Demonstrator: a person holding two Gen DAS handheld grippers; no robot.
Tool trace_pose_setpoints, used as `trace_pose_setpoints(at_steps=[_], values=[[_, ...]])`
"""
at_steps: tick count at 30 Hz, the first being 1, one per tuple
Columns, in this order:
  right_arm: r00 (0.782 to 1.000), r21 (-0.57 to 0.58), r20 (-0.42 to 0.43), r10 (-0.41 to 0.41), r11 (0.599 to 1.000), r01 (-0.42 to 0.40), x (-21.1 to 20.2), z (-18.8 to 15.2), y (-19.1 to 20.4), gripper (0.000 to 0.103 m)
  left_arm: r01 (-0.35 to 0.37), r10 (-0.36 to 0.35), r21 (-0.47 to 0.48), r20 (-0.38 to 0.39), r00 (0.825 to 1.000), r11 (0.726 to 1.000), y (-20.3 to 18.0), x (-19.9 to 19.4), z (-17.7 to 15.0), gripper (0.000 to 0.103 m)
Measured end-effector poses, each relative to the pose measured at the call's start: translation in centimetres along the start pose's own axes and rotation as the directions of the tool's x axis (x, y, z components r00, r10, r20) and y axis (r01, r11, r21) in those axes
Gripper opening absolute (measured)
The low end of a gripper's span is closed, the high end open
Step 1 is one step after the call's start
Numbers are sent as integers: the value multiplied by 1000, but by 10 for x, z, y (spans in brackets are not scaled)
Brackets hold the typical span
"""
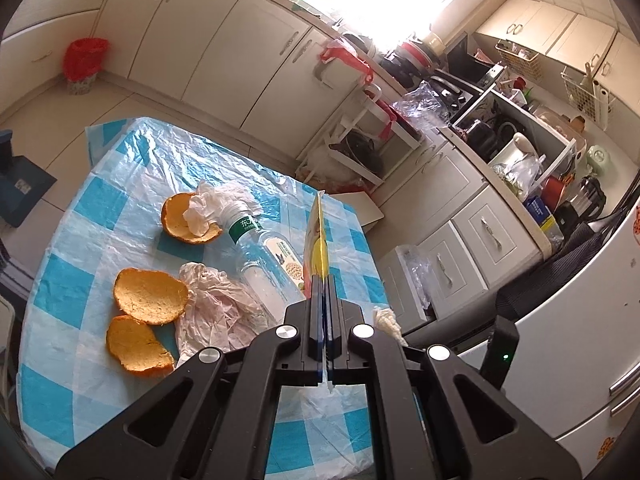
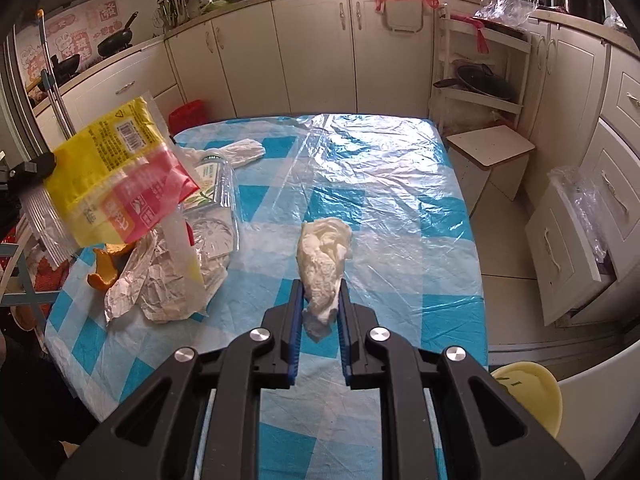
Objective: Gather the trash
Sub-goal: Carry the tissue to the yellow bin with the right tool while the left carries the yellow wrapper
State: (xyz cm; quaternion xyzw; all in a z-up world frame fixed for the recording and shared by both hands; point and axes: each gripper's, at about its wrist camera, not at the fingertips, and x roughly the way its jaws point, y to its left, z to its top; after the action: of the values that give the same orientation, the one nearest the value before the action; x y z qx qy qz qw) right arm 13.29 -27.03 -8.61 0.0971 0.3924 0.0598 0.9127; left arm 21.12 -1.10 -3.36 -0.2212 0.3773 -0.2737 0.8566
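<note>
We have the left hand-held gripper (image 1: 325,280) clamped flat on a yellow snack bag (image 1: 316,240), held edge-up so its mouth can take scraps. The right hand-held gripper (image 2: 320,292) is narrowed onto a crumpled tissue (image 2: 324,256), lifted clear of the counter (image 2: 400,200) — probably bound for that bag. Both point steeply downward. Ahead and left of the left one lie orange peels (image 1: 150,296), a plastic bottle (image 1: 268,256) and crumpled paper (image 1: 212,312) — still uncollected.
</note>
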Motion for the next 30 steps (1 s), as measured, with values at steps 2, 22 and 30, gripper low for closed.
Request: trace_pose_setpoints(at_steps=[2,22,30], values=[[1000,0,11,-1,1000,1,-6,-2,-1,17,-31,31,35,-2,1000,999,-6,3,-4,1],[997,51,57,-44,998,41,-40,-23,-32,17,-102,111,265,-17,994,959,-67,18,-42,1],[993,84,70,-96,992,91,-51,-30,-56,17,3,12,273,-54,998,962,-99,29,-47,1]])
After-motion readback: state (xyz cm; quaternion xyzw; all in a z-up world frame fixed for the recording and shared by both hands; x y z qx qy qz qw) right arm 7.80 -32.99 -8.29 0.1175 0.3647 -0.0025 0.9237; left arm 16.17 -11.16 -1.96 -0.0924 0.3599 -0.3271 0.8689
